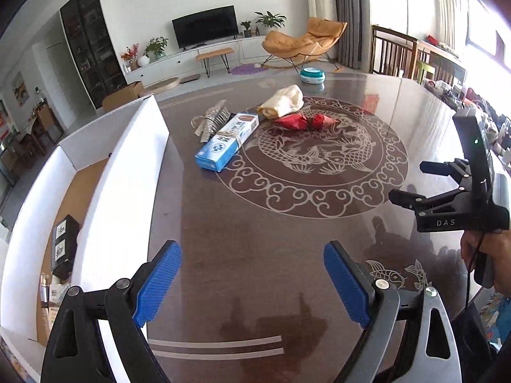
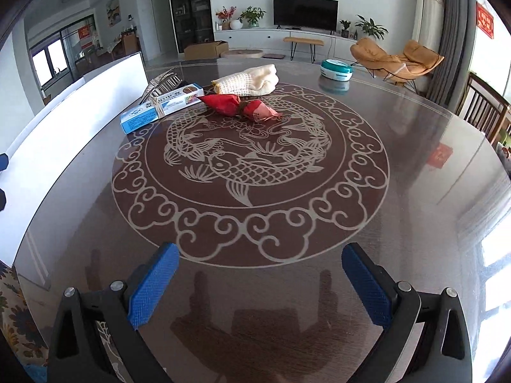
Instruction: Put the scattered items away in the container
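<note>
Both your claws, left claw (image 1: 252,284) and right claw (image 2: 258,287), hang released and empty over the desk (image 2: 399,191); blue box (image 2: 159,108) and red bundle (image 2: 239,105) await the container (image 1: 127,166).

Dark round table (image 2: 399,166) bears blue carton (image 2: 159,108), cream cloth (image 2: 252,81), red bundle (image 2: 239,105).
</note>
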